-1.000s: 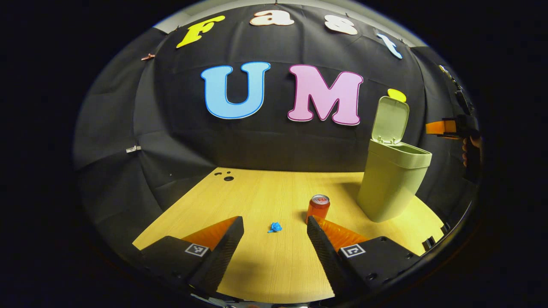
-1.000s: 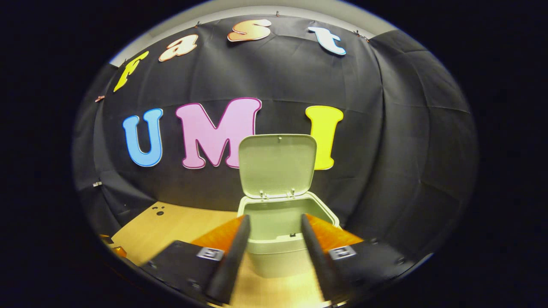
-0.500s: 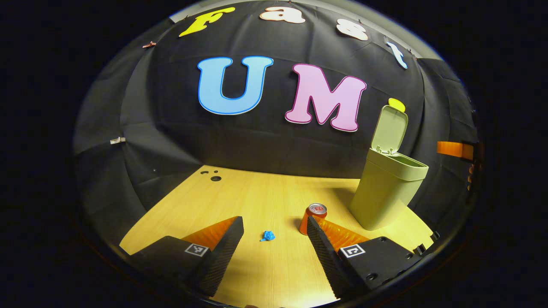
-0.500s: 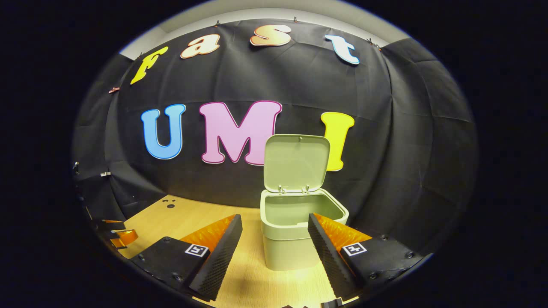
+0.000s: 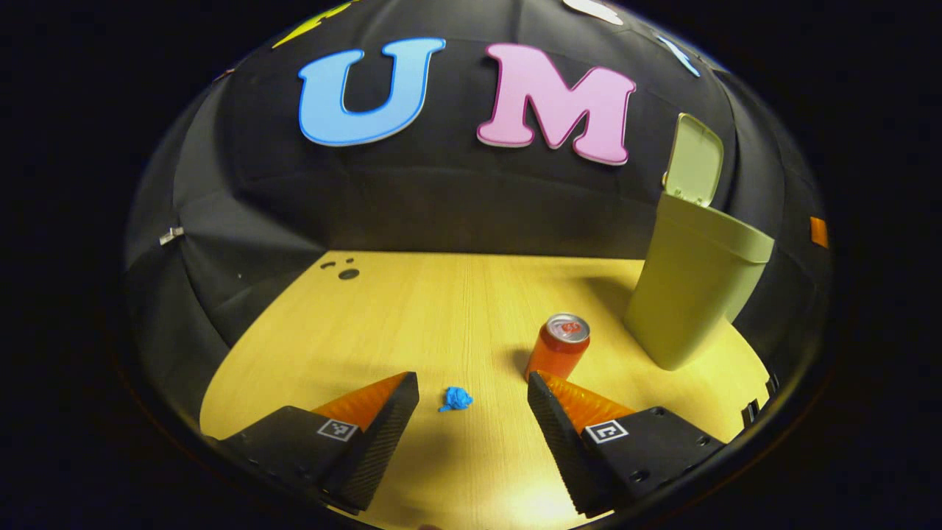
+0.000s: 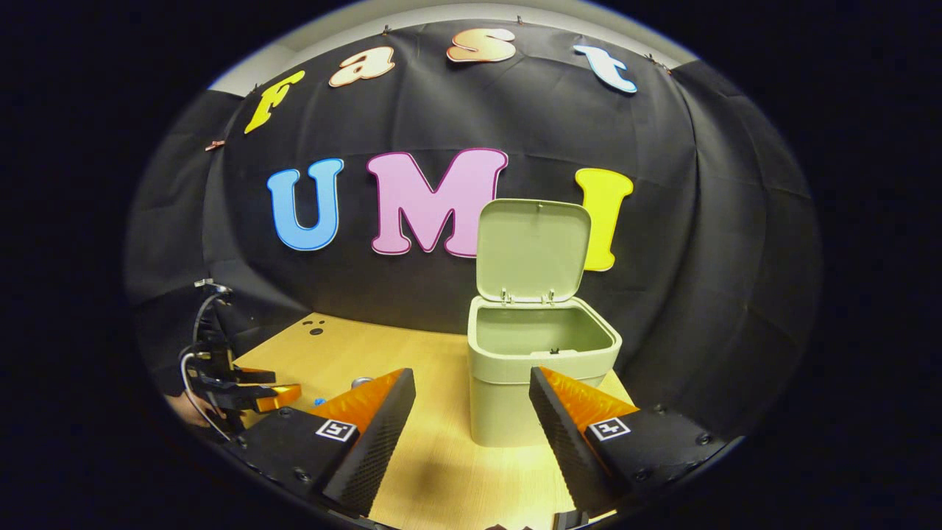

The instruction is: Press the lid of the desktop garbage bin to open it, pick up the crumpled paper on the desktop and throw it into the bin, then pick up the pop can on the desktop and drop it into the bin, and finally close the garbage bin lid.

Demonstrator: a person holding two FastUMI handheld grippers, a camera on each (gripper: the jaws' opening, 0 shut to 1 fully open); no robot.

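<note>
Left tongs [image 5: 473, 405] gape above crumpled paper [image 5: 456, 399]; bin [image 6: 541, 368] open.

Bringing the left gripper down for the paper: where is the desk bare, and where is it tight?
Bare desk runs from the crumpled paper back toward the small holes by the wall. It is tighter beside it: the pop can stands near the left gripper, with the open bin behind the can.
</note>
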